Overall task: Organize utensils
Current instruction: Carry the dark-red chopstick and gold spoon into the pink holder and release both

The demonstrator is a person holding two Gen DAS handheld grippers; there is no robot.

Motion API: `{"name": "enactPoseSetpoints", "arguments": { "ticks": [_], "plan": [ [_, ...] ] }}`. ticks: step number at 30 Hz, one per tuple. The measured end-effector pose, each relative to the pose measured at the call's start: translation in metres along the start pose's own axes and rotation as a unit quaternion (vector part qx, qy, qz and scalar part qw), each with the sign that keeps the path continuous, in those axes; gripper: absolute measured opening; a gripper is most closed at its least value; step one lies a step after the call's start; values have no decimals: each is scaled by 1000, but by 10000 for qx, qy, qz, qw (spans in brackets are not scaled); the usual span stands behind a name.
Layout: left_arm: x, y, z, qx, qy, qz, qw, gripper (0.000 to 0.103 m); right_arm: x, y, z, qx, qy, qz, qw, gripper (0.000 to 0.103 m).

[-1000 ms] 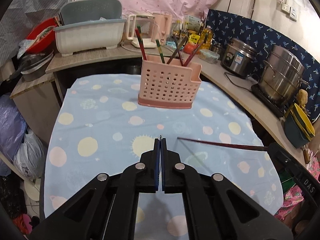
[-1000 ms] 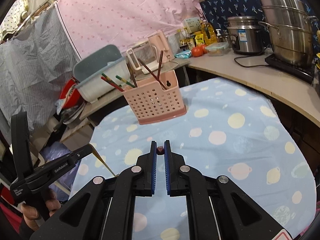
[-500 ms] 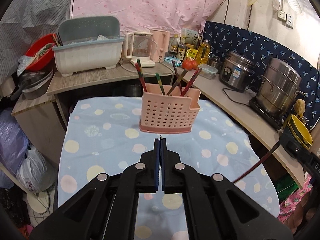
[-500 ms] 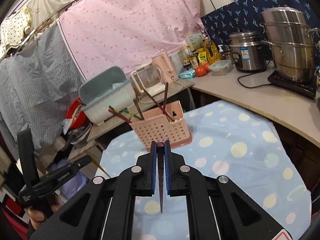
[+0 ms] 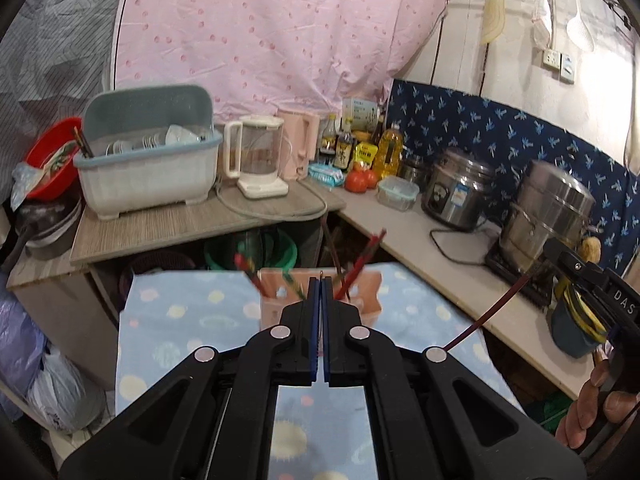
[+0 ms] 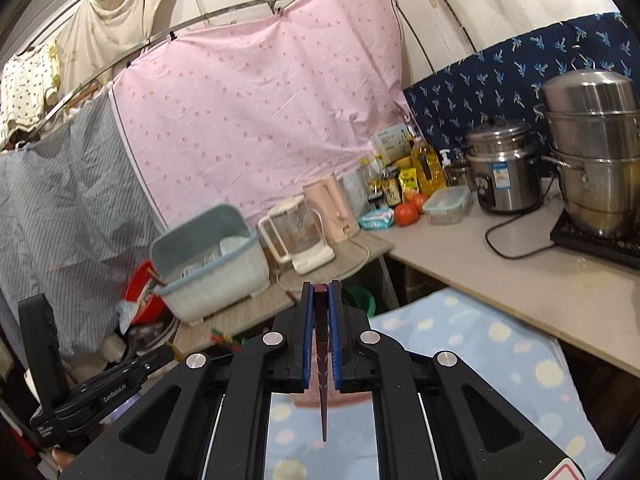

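2 chopsticks are riding in your grippers: the right gripper [image 6: 321, 312] is clamping a dark red chopstick [image 6: 322, 392], the left gripper [image 5: 320, 312] is pinching a thin stick [image 5: 321, 274]. The pink holder [image 5: 370, 294] is standing ahead on the bench [image 5: 192, 312]; be lowering each tip-first.

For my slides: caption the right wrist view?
Right hand-held gripper grips a dark red chopstick above the blue tablecloth.
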State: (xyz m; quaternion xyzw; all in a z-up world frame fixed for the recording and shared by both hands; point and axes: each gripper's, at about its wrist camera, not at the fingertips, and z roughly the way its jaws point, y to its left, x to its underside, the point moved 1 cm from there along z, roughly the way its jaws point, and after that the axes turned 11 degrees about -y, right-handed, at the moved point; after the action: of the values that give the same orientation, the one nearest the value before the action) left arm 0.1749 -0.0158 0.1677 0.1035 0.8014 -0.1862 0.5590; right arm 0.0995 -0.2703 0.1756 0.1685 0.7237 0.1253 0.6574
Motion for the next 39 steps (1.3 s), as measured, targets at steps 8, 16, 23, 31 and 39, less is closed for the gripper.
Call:
{"name": "enactPoseSetpoints", "arguments": {
  "ticks": [8,16,23,31,39],
  "plan": [
    [-55,7,39,-14,-382,-105,9992,1,-34,8,58,0,-310,31,9995,7],
    [-67,14,73,-73,-371,-145,9992,1,-36,16,105,-68,-303,35,9995,7],
    [-63,16,94,-68,-274,-140,9995,1,-27,22,132,-178,-170,76,9997,7],
    [-50,25,113,-40,-91,-266,9996,1,2,22,152,-149,153,3,9998,7],
    [-33,33,129,-26,123,-391,9992,1,24,14,164,-64,387,-32,9992,7]
  ]
}}
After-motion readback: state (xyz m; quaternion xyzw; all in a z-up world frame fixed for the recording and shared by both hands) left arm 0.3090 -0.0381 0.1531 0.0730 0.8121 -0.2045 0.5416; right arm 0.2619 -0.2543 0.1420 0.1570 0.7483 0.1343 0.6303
